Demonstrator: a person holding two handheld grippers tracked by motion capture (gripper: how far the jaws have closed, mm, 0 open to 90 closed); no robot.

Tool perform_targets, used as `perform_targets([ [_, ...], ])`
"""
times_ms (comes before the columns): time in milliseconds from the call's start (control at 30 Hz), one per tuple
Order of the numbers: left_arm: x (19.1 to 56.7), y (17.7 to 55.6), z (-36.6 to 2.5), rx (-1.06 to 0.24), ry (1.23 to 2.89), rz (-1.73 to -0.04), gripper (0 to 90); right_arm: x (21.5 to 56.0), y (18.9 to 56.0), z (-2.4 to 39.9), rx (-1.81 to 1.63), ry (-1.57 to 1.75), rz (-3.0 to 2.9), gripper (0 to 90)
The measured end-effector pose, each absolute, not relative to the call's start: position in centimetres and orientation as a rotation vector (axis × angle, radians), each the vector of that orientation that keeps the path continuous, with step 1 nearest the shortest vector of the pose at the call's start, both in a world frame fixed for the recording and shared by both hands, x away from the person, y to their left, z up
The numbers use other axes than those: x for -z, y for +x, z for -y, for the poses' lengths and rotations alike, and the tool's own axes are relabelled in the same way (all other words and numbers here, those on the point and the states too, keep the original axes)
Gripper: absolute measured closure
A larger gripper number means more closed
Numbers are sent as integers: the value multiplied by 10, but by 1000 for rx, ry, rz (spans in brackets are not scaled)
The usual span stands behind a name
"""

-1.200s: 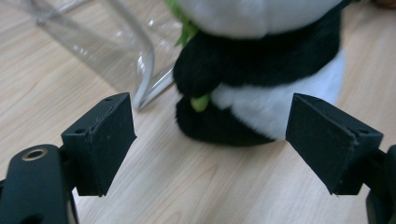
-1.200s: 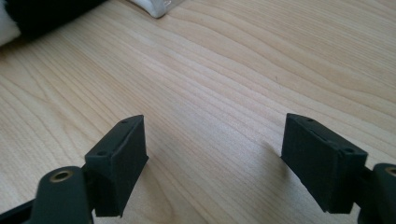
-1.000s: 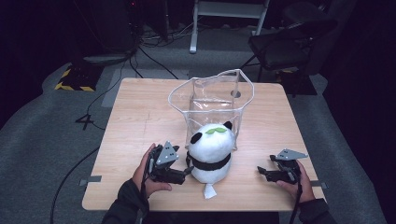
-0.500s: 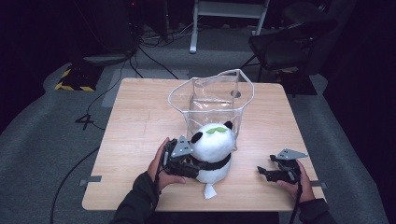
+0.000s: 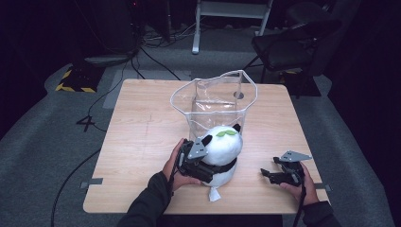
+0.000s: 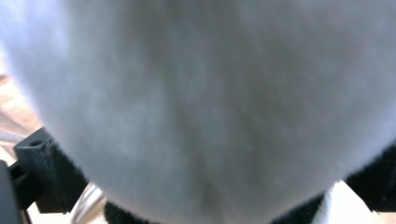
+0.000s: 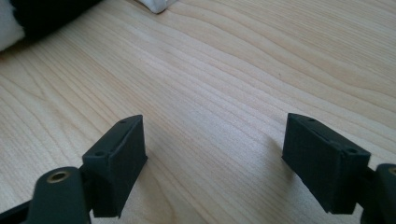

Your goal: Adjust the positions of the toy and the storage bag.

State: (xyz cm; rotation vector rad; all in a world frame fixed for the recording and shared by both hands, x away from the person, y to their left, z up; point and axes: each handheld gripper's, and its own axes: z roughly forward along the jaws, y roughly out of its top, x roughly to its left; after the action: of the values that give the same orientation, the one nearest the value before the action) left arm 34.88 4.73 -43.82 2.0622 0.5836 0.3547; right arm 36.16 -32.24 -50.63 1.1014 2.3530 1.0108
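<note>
Between left gripper point(image 6: 205, 186) jaws — panda plush point(image 6: 205, 93) fur.

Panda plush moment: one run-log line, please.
left gripper: fingers just opened wide around panda plush | right gripper: open, on table | clear bag: behind plush

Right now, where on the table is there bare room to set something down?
The table's left half is bare wood. Free too is the strip right of the clear bag. Crowded: the near middle, with the panda plush between both grippers.
</note>
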Motion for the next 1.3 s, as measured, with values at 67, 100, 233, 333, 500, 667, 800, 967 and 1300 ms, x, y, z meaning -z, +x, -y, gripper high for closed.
perform_targets([
  [67, 438, 348, -46, -363, 2062, -575, 50, 506, 362, 322, -1012, 1100, -2354, 215],
  [100, 438, 347, -45, -372, 2064, -574, 71, 506, 362, 322, -1012, 1100, -2354, 215],
  [233, 436, 342, -46, -386, 2075, -586, 168, 506, 362, 322, -1012, 1101, -2353, 215],
  [333, 435, 337, -50, -401, 2078, -598, 211, 506, 362, 322, -1012, 1101, -2353, 215],
  [500, 435, 328, -61, -428, 2079, -615, 241, 506, 362, 323, -1014, 1098, -2355, 215],
  [667, 435, 319, -85, -447, 2062, -689, 240, 506, 362, 323, -1016, 1095, -2356, 215],
  [800, 437, 312, -105, -460, 2047, -725, 236, 506, 362, 323, -1016, 1095, -2356, 215],
  [967, 438, 302, -133, -499, 2019, -795, 233, 507, 362, 323, -1017, 1093, -2356, 215],
  [1300, 442, 279, -182, -552, 1970, -896, 227, 507, 362, 323, -1019, 1090, -2357, 215],
])
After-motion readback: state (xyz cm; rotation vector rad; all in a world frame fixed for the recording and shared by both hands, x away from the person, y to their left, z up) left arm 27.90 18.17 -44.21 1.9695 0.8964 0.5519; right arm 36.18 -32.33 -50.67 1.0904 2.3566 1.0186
